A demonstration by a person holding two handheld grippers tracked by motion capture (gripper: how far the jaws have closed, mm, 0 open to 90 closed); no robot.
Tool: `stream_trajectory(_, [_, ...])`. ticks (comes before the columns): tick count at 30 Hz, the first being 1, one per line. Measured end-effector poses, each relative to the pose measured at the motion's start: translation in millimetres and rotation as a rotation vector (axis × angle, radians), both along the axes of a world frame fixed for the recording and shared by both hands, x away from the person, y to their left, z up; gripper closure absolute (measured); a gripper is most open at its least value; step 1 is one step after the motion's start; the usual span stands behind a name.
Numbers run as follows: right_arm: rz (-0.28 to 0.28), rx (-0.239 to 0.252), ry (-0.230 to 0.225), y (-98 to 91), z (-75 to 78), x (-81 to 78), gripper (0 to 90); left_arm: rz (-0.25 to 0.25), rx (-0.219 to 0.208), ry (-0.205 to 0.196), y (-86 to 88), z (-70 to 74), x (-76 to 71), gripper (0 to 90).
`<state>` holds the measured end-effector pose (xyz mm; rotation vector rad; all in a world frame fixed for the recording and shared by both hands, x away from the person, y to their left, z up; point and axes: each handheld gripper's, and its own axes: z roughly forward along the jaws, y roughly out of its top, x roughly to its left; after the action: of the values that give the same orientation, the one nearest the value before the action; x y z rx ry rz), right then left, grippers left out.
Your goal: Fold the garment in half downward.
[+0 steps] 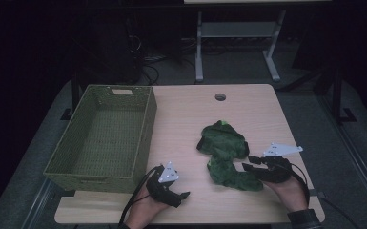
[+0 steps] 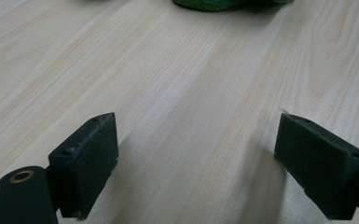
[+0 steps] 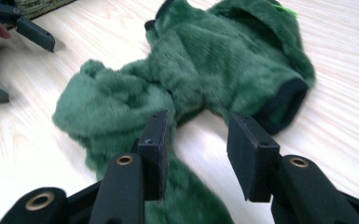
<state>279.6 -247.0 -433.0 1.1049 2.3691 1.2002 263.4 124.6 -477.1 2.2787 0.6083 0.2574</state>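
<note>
Clearly, the crumpled dark green fleece garment lies closest to the right gripper, whose fingertips sit at the garment's near right edge. Seen in the right gripper view, the fuzzy cloth spreads ahead of and beneath the black pads, one fold passing under the gap between them. The jaws are held partly apart and the pads are not pressed on the fabric, so nothing is gripped. The garment's long axis runs from just in front of these fingers away toward the far middle of the pale wooden table, with a black-trimmed opening to the right of the fingers.

The left gripper is well apart from the cloth, its jaws spread wide over bare wood; only a green edge is seen far ahead of its pads. The olive woven rectangular basket stands to the left gripper's far side, empty. A grasp is judged easiest for the right hand, closing down on the nearest fold.
</note>
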Motion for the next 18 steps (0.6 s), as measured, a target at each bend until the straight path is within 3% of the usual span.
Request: stream_trajectory(18, [-0.076, -0.005, 0.052, -46.6, -15.9, -45.7, 53.0, 0.000, -0.001, -0.001, 0.0, -0.1, 0.0, 12.7])
